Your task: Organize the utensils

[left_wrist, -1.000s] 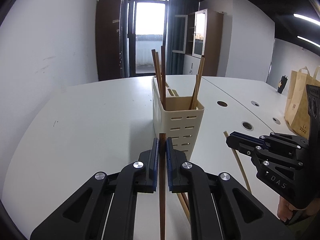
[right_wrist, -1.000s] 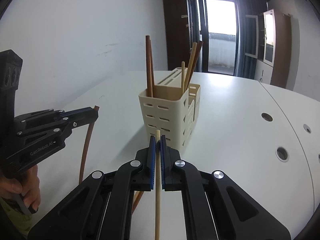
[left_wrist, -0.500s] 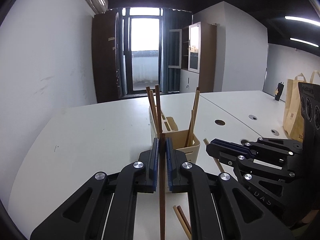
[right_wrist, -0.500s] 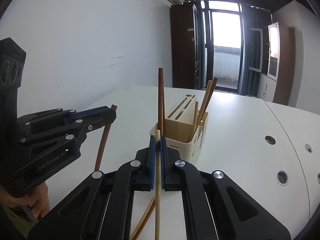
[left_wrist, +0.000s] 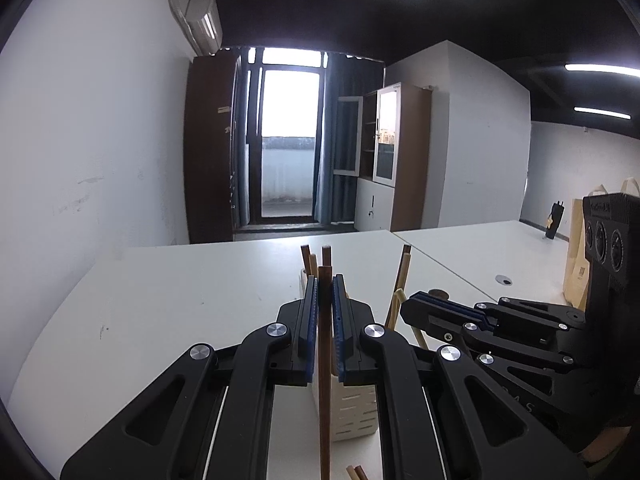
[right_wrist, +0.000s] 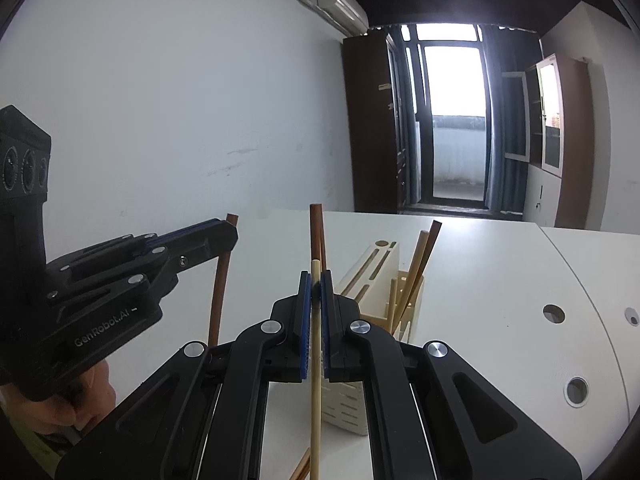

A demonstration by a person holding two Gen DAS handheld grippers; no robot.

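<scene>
Two chopsticks are in hand, one per tongs, both carried upright over the holder.

Left wrist view: the left tongs [left_wrist: 325, 300] are clamped on a dark chopstick [left_wrist: 325, 380], which stands near vertical with its top end just proud of the pads. The cream holder [left_wrist: 352, 412] sits directly ahead at 12 o'clock, largely hidden behind the tongs, on the white tabletop [left_wrist: 180, 292]. Several sticks already stand in it, their tops showing above the tongs. At 3 o'clock the right tongs [left_wrist: 418, 308] are seen from the side; their jaws look closed. Two loose stick ends [left_wrist: 356, 472] lie on the tabletop at 6 o'clock.

Right wrist view: the right tongs [right_wrist: 315, 292] are clamped on a pale chopstick [right_wrist: 315, 360], also near vertical. The holder [right_wrist: 372, 276] lies just past the tips at 1 o'clock, its open compartment on the right side holding leaning sticks. The left tongs [right_wrist: 228, 236] stand at 9 o'clock with the dark chopstick [right_wrist: 219, 288] hanging below them.

Assessment: the lower ends appear not yet over an opening. Recommended: insert one stick at a time, keeping the two tongs apart; centre each lower tip over the open compartment, clear of the leaning sticks; lower until the tip is well inside before releasing. A tip catching the rim could tilt the light holder.
</scene>
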